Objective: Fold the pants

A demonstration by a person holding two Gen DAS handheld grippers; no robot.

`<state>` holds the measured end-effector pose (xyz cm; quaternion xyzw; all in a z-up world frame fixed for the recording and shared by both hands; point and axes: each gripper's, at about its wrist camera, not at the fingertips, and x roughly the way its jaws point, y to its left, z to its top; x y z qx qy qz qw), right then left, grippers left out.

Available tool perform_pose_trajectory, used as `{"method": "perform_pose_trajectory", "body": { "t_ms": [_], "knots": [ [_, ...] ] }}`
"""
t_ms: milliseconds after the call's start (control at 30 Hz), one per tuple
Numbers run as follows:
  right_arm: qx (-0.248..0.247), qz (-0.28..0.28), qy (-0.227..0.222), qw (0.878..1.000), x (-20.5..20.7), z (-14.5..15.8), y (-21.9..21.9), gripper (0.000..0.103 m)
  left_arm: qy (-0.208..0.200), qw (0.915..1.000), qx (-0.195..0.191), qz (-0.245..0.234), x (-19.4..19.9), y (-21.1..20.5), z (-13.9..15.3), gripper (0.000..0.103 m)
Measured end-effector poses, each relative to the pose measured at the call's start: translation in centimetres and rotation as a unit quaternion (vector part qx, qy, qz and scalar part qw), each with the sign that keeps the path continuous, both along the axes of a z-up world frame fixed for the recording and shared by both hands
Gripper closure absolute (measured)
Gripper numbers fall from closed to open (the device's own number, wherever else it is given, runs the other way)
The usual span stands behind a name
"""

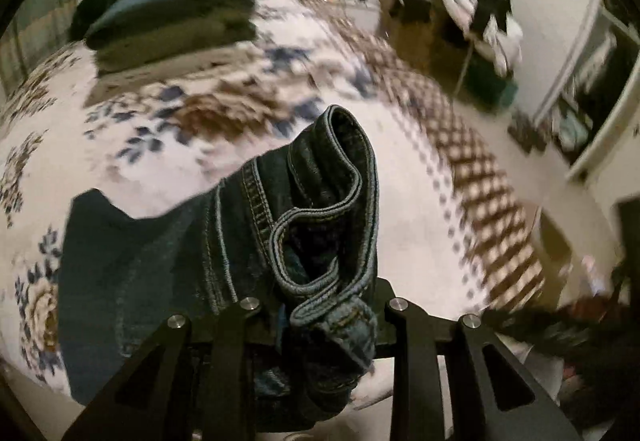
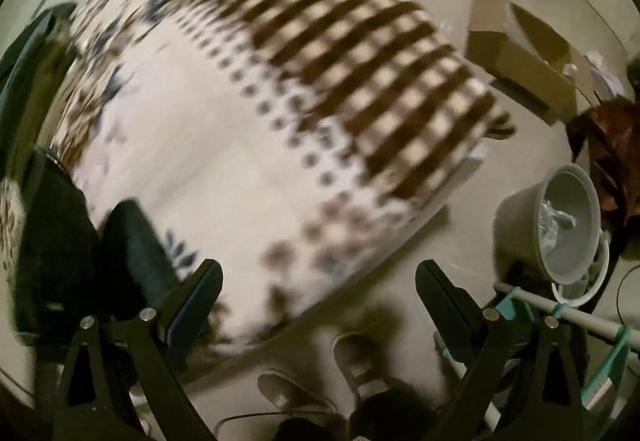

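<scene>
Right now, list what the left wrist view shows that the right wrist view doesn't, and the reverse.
Left wrist only: the left gripper shut on the jeans, and a stack of folded clothes at the far end of the bed. Right wrist only: the right gripper open and empty, a grey bucket, a cardboard box and shoes on the floor. Both: the floral and checked bedspread.

Left gripper (image 1: pixel 320 305) jaws clamped on jeans (image 1: pixel 320 201); right gripper (image 2: pixel 320 281) jaws spread wide, holding nothing.

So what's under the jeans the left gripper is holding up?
Under the jeans held by the left gripper lies the flowered bedspread. The denim covers the part of the bed straight below it, so nothing more can be told there.
</scene>
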<state>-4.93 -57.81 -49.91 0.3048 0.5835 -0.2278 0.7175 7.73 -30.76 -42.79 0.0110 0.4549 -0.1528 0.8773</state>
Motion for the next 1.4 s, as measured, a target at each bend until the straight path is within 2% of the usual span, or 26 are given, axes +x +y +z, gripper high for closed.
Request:
{"method": "perform_pose_trajectory", "body": {
  "t_ms": [100,200,233,300,367,500,600,700,800,900,933,967,1000,1100,1167,1267,1367,1400],
  "knots": [
    [-0.001,-0.011,-0.002,1.0,-0.6,-0.2,-1.6,0.004,0.01,0.9998,0.016,-0.012,-0.4,-1.8,-0.9,0.079],
    [0.004,-0.014,-0.002,1.0,-1.2,-0.6,-2.5,0.004,0.039,0.9987,0.029,-0.014,-0.4,-3.0,-1.2,0.072],
    [0.01,-0.014,-0.004,1.0,-1.3,-0.7,-2.7,0.004,0.048,0.9983,0.029,-0.016,-0.5,-3.3,-1.3,0.067],
    [0.022,-0.013,-0.015,1.0,-1.4,-0.7,-2.7,0.004,0.065,0.9975,0.006,-0.025,-0.4,-3.4,-0.8,0.052],
    [0.037,-0.007,-0.038,0.999,-1.7,-0.1,-2.6,0.004,0.078,0.9962,-0.001,-0.038,-0.4,-3.5,-0.1,0.015],
    [0.085,0.013,-0.099,0.991,-0.6,1.3,-2.8,0.004,0.083,0.996,-0.022,-0.025,-0.3,-1.1,2.5,0.014],
    [0.137,0.048,-0.133,0.981,2.2,1.4,-1.6,0.001,0.087,0.9959,-0.014,0.02,0.4,3.5,3.5,0.013],
    [0.194,0.088,-0.138,0.967,5.8,0.0,0.4,0.001,0.094,0.9918,0.015,0.085,1.1,9.6,3.1,0.013],
    [0.267,0.109,-0.139,0.947,8.9,-2.1,2.6,0.001,0.12,0.9814,0.042,0.143,1.7,15.6,1.3,0.013],
    [0.308,0.128,-0.098,0.938,10.9,-4.7,4.7,0.002,0.149,0.9698,0.059,0.184,1.9,19.7,-1.0,0.013],
    [0.314,0.125,-0.073,0.939,11.3,-5.7,5.1,0.004,0.157,0.9664,0.059,0.194,2.0,20.7,-1.7,0.013],
    [0.315,0.12,-0.068,0.939,11.2,-6.2,5.3,0.035,0.167,0.9634,0.06,0.201,2.0,21.3,-2.3,0.013],
    [0.313,0.121,-0.076,0.939,11.0,-6.0,5.5,0.09,0.176,0.9608,0.053,0.208,2.0,21.9,-2.8,0.013],
    [0.29,0.116,-0.091,0.946,10.4,-3.8,6.0,0.094,0.195,0.9571,0.032,0.212,2.1,22.4,-4.0,0.013],
    [0.263,0.127,-0.09,0.952,10.0,-1.5,6.4,0.098,0.202,0.957,0.019,0.207,2.0,22.1,-4.4,0.013],
    [0.236,0.131,-0.087,0.959,10.0,0.7,5.6,0.098,0.209,0.9585,0.002,0.194,2.2,21.2,-4.6,0.013],
    [0.197,0.136,-0.064,0.969,9.6,0.2,3.7,0.098,0.218,0.9587,-0.014,0.182,2.5,20.1,-5.1,0.013],
    [0.198,0.136,-0.059,0.969,9.6,-0.4,3.4,0.098,0.221,0.9587,-0.013,0.179,2.6,19.7,-5.2,0.013]
  ]
}}
